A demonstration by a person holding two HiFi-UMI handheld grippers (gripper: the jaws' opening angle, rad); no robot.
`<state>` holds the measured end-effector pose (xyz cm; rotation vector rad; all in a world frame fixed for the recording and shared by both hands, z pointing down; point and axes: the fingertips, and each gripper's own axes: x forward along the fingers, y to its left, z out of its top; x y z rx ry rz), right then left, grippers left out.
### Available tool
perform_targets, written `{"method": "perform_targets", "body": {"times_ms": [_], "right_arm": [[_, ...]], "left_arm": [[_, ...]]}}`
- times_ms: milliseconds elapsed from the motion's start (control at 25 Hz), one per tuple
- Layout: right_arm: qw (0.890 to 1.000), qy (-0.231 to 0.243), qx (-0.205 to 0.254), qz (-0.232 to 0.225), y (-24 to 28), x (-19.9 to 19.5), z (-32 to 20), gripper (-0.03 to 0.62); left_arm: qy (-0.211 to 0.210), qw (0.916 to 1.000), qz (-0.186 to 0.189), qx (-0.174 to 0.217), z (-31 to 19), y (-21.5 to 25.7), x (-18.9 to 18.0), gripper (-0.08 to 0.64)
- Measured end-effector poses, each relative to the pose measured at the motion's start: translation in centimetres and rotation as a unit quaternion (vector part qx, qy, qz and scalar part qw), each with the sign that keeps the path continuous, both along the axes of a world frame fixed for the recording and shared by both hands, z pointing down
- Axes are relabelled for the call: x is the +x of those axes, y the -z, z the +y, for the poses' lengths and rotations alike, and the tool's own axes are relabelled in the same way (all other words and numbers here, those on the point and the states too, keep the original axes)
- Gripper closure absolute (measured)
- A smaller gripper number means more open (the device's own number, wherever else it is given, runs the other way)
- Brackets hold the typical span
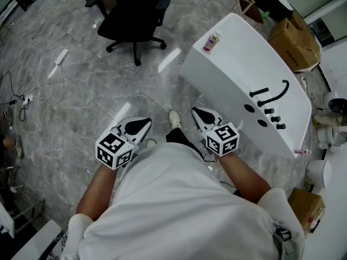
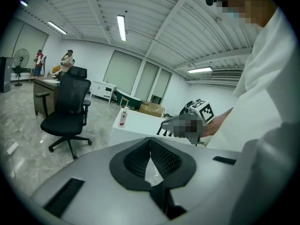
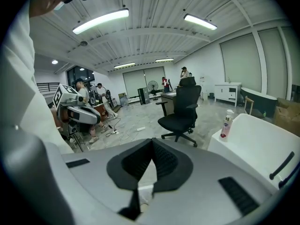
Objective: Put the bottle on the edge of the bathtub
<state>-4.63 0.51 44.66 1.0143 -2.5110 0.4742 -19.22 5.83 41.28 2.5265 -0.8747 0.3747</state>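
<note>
Status: the bottle (image 1: 211, 41) stands upright on the far corner of the bathtub (image 1: 246, 64) rim, so I judge the placement complete, with 0 steps left. My left gripper (image 1: 135, 127) has its jaws clenched together with nothing between them. My right gripper (image 1: 205, 116) is likewise clenched and empty. I hold both low before my body, pointing forward and slightly down, well apart from the bottle.

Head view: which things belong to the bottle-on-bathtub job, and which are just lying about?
Job:
- bottle, standing on the bathtub's corner
- bathtub
- left gripper and right gripper, both shut and empty

Lying about:
- office chair
- cardboard boxes
- white power strip on the floor
</note>
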Motion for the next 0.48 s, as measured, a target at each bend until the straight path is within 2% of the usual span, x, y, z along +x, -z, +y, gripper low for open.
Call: {"method": "perform_targets", "body": {"times_ms": [480], "right_arm": [[1.0, -0.003, -0.005, 0.0, -0.3, 1.2, -2.7, 0.584]], "left_arm": [[-0.003, 0.9999, -0.008, -0.008, -2.2, -0.3, 0.8, 0.541]]}}
